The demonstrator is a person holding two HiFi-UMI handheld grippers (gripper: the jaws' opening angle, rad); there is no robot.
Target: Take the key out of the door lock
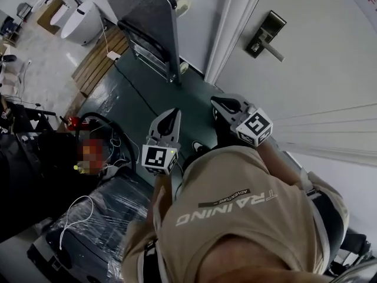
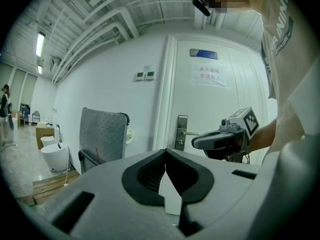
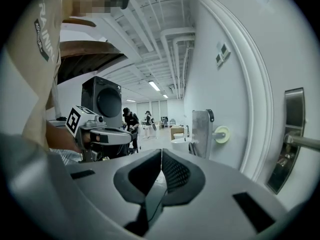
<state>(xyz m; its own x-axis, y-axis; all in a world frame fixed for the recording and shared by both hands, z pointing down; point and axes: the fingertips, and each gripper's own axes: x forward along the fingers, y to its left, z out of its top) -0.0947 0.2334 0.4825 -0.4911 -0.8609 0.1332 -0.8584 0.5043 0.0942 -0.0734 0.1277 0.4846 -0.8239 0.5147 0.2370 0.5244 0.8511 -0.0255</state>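
The door lock [image 1: 266,34] is a dark metal plate with a lever handle on the pale door [image 1: 318,69], at the upper right of the head view. I cannot make out a key in it in any view. The lock plate [image 2: 181,132] also shows in the left gripper view, and at the right edge of the right gripper view as lock plate [image 3: 291,139]. My left gripper [image 1: 174,113] [image 2: 165,152] is shut and empty, held well short of the door. My right gripper [image 1: 216,102] [image 3: 161,152] is shut and empty too, to the left of the lock and well away from it.
A folded metal platform trolley [image 1: 147,22] leans on the wall left of the door frame. White toilets [image 1: 79,19] and a wooden pallet [image 1: 97,61] stand further left. Cables and a plastic-wrapped load [image 1: 100,217] lie at my lower left. A washing machine [image 3: 102,100] and people stand behind.
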